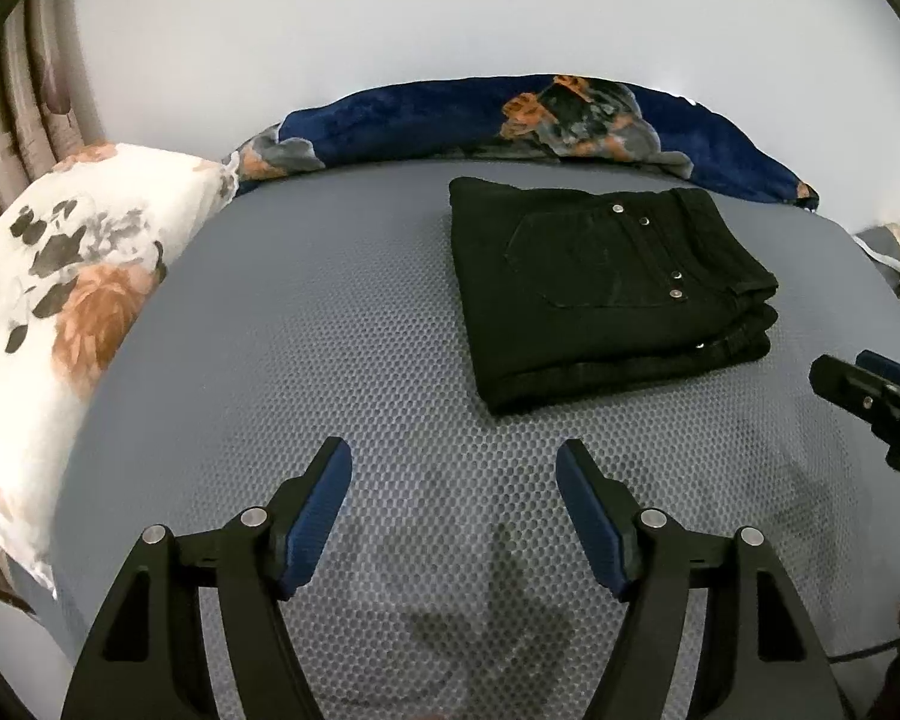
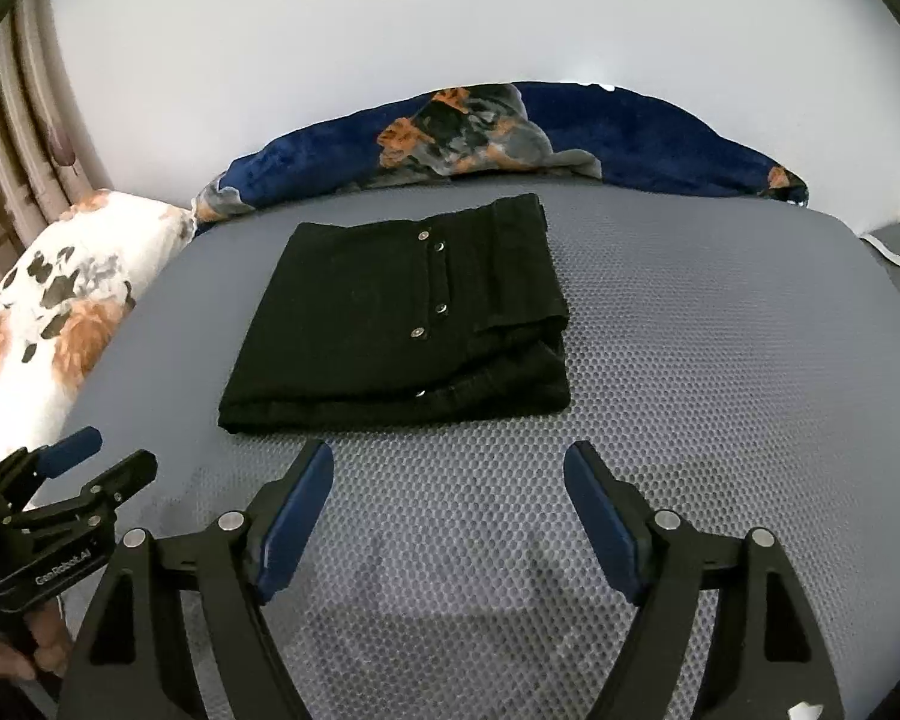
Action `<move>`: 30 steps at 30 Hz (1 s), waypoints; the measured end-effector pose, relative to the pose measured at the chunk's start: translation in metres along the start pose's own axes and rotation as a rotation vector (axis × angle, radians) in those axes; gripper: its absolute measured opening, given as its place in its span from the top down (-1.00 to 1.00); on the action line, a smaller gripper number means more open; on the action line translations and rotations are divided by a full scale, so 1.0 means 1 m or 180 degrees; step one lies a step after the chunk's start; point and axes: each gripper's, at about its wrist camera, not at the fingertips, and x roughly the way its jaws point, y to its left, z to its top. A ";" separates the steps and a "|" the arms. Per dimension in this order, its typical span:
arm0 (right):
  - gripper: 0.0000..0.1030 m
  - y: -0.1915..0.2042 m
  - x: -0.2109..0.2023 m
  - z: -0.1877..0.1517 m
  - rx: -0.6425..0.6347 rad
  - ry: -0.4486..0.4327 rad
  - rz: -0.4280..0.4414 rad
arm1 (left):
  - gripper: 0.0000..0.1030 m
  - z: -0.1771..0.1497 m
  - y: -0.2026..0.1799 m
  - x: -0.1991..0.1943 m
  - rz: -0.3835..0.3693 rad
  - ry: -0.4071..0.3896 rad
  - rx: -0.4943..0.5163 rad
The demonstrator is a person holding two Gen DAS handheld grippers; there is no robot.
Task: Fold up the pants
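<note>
left gripper (image 1: 453,462) released, nothing between its blue pads | right gripper (image 2: 449,465) likewise released, empty | black pants (image 2: 399,318) folded into a compact stack on the grey mesh mattress (image 1: 330,372), apart from both claws; rivets up | beyond: floral pillow (image 1: 72,300), blue blanket (image 1: 450,114); curtain, perhaps, far left

Matt black denim pants (image 1: 606,294) with shiny metal rivets, grey honeycomb-textured mattress cover (image 1: 330,360), plush blue floral blanket (image 1: 450,114), smooth floral pillow (image 1: 72,300)
</note>
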 end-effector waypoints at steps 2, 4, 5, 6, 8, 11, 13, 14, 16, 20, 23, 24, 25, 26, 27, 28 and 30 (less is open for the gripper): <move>-0.55 0.003 0.001 -0.002 0.0000 0.0020 0.0011 | -0.38 -0.002 -0.001 -0.001 0.0005 0.0001 -0.0008; -0.55 0.008 0.002 -0.005 -0.0030 0.0006 -0.0063 | -0.39 -0.002 0.000 0.000 0.0001 0.0012 -0.0004; -0.56 0.012 0.002 -0.007 -0.0073 -0.0023 -0.0118 | -0.39 -0.003 0.000 0.001 0.0003 0.0024 -0.0001; -0.58 0.015 0.002 -0.008 -0.0105 -0.0038 -0.0150 | -0.39 -0.004 -0.001 0.002 0.0006 0.0031 0.0001; -0.60 0.021 0.003 -0.010 -0.0154 -0.0041 -0.0169 | -0.39 -0.005 0.000 0.005 0.0022 0.0048 0.0001; -0.63 0.029 0.005 -0.012 -0.0231 -0.0008 -0.0166 | -0.39 -0.005 0.002 0.007 0.0014 0.0077 -0.0033; -0.63 0.032 0.005 -0.013 -0.0275 -0.0012 -0.0175 | -0.39 -0.005 0.002 0.007 0.0015 0.0075 -0.0040; -0.64 0.033 0.004 -0.012 -0.0287 -0.0016 -0.0181 | -0.39 -0.005 0.002 0.007 0.0027 0.0070 -0.0037; -0.67 0.035 0.003 -0.012 -0.0286 -0.0036 -0.0183 | -0.39 -0.006 0.003 0.008 0.0047 0.0074 -0.0041; -0.71 0.034 0.004 -0.013 -0.0260 -0.0034 -0.0185 | -0.39 -0.006 0.005 0.010 0.0054 0.0090 -0.0084; -0.71 0.035 0.006 -0.014 -0.0261 0.0003 -0.0165 | -0.39 -0.006 0.005 0.010 0.0075 0.0074 -0.0075; -0.71 0.035 0.007 -0.014 -0.0260 0.0022 -0.0142 | -0.39 -0.006 0.004 0.010 0.0080 0.0073 -0.0070; -0.71 0.035 0.008 -0.015 -0.0262 0.0037 -0.0122 | -0.39 -0.007 0.004 0.010 0.0083 0.0074 -0.0071; -0.71 0.036 0.009 -0.015 -0.0271 0.0059 -0.0117 | -0.39 -0.007 0.004 0.010 0.0089 0.0075 -0.0071; -0.71 0.036 0.010 -0.015 -0.0282 0.0076 -0.0122 | -0.39 -0.007 0.004 0.010 0.0092 0.0080 -0.0070; -0.71 0.037 0.010 -0.016 -0.0288 0.0080 -0.0120 | -0.39 -0.007 0.004 0.011 0.0088 0.0086 -0.0071; -0.71 0.037 0.010 -0.016 -0.0287 0.0077 -0.0109 | -0.39 -0.007 0.004 0.011 0.0085 0.0090 -0.0073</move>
